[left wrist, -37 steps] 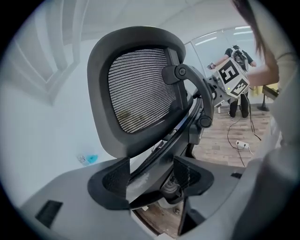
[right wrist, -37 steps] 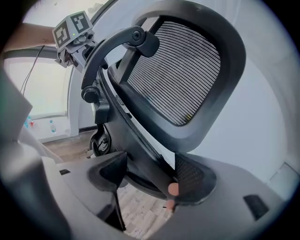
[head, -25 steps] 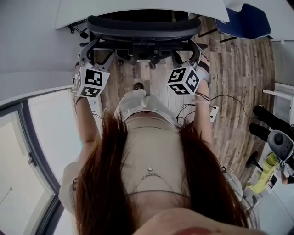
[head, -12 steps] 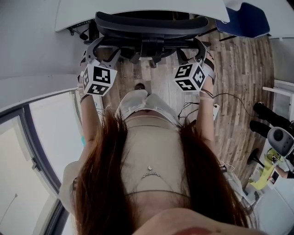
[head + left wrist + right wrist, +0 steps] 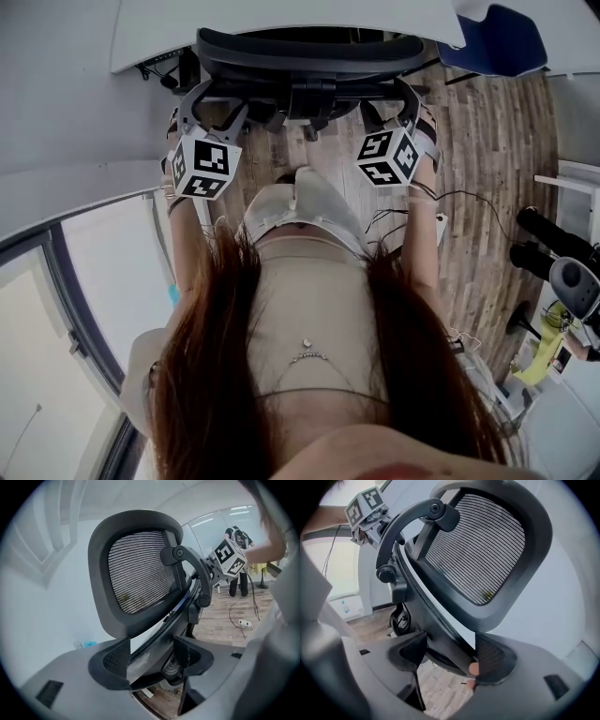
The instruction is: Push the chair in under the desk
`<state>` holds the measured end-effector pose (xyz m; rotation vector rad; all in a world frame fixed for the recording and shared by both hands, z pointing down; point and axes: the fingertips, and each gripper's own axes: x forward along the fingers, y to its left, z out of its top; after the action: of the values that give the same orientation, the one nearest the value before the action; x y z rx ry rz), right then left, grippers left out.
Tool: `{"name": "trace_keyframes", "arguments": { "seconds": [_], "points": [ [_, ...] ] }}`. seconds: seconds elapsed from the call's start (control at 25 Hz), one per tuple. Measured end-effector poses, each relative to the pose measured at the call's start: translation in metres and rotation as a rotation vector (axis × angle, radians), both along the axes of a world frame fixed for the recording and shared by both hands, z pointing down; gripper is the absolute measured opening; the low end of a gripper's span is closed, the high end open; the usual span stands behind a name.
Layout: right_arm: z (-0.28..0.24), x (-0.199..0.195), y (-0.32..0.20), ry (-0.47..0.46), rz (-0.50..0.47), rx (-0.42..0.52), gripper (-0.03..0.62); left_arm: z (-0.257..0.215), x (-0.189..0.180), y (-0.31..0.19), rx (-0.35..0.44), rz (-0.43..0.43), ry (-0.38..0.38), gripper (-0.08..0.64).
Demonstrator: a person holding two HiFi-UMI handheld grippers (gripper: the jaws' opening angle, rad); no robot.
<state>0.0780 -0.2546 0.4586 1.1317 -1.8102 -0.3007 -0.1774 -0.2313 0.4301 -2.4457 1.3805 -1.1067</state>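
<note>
Chair (image 5: 300,52) back stands right at the desk (image 5: 234,23) near edge; seat hidden, presumably under the desk; push judged nearly complete, little travel left; left gripper (image 5: 146,660) and right gripper (image 5: 450,656) each clamped on the back frame's side rim, just short of the desk; release not yet done.

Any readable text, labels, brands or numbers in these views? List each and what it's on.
None: no word, brand or number can be read in any view.
The cube on the left tool and the cube on the right tool show only black-and-white square marker patterns, no letters or digits.
The chair shows no label or logo on its mesh back or frame.
</note>
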Motion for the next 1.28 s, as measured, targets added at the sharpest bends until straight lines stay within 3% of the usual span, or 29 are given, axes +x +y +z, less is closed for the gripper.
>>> {"name": "trace_keyframes", "arguments": {
  "seconds": [1.28],
  "points": [
    [0.001,0.020,-0.060,-0.002,-0.037,0.013,0.316,-0.002,0.021,-0.051,-0.012,-0.038,0.002,0.279]
  ]
}}
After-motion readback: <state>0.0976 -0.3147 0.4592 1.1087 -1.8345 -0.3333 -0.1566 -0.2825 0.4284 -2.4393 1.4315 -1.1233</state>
